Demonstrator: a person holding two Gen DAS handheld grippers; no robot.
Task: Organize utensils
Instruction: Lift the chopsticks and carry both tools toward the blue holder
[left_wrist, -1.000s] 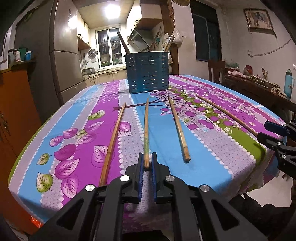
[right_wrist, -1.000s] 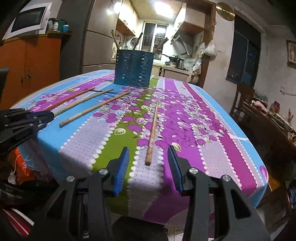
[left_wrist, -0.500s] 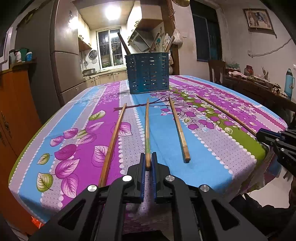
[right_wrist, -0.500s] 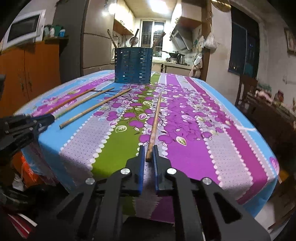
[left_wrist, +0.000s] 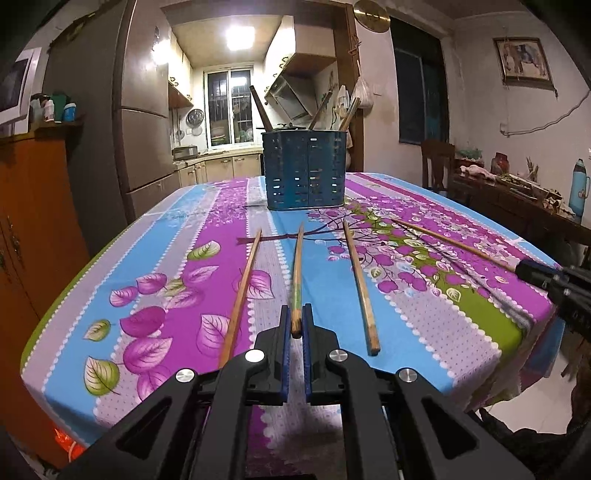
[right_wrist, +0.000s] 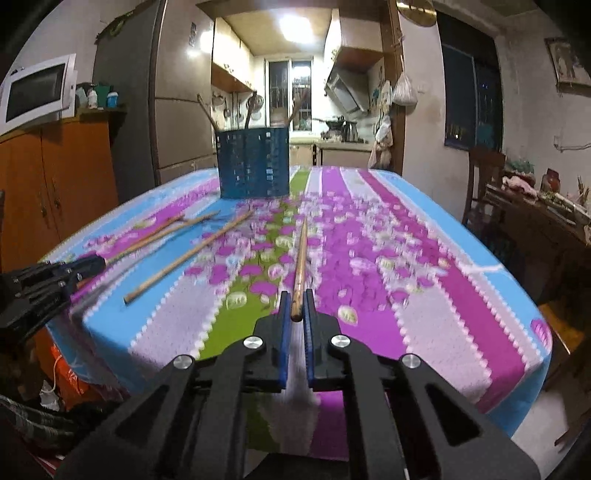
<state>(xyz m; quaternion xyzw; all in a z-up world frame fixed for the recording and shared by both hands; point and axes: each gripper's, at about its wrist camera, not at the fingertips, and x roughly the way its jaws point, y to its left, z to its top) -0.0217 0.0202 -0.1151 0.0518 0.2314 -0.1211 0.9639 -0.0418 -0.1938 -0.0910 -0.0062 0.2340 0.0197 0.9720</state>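
Both tongs, left and right, clamp one thin wooden chopstick each; lift them level, steering tips toward the blue perforated holder.

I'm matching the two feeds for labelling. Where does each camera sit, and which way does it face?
Left wrist: on the left gripper, facing along the table to the blue utensil holder; jaws shut on a green-marked chopstick; right gripper at the right edge.
Right wrist: on the right gripper, facing likewise; jaws shut on the rightmost chopstick; left gripper at the left edge.
Shared: holder, floral tablecloth, all four chopsticks.
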